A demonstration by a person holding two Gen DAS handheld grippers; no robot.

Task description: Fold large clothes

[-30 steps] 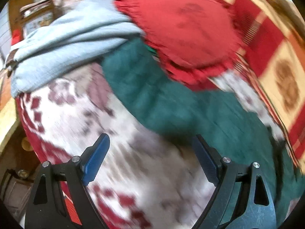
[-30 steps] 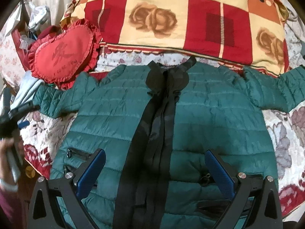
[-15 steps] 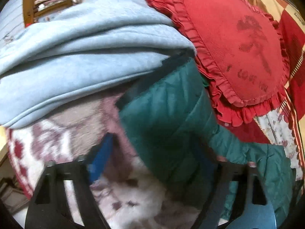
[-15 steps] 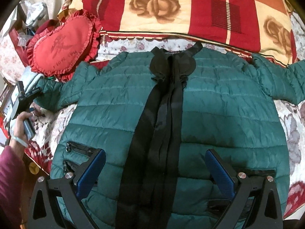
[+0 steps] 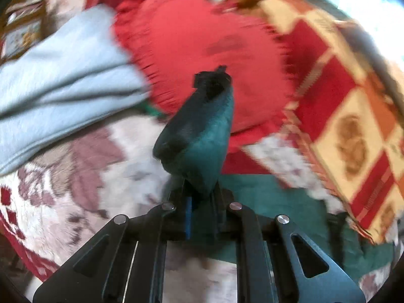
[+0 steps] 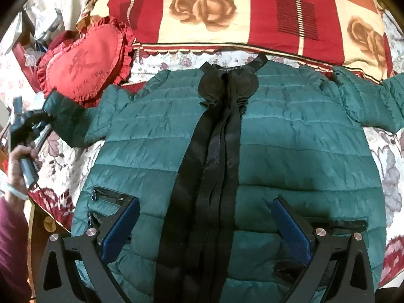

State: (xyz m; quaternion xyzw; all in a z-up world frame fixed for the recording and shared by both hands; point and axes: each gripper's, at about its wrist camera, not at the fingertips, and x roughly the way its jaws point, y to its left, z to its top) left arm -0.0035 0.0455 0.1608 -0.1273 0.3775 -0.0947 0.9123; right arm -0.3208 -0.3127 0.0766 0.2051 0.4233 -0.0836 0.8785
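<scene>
A dark green quilted jacket (image 6: 290,136) with a black zipper band lies spread flat on the bed, collar toward the far side. Its left sleeve (image 5: 199,136) is lifted off the bed, and my left gripper (image 5: 202,202) is shut on the sleeve near the black-lined cuff. In the right wrist view that left gripper (image 6: 44,118) sits at the far left, held by a hand in a maroon sleeve. My right gripper (image 6: 209,229) hovers open above the jacket's lower front, its blue pads either side of the zipper band, touching nothing.
A red heart-shaped cushion (image 6: 85,63) lies beside the raised sleeve. A pale blue folded garment (image 5: 58,80) rests left of it. A red-and-cream rose-patterned quilt (image 6: 252,12) runs along the far side. The floral bedspread (image 6: 386,161) shows around the jacket; the bed edge drops off at left.
My left gripper closed on the jacket's left sleeve end and raised it off the bed. The right gripper stayed open over the jacket's lower front.
</scene>
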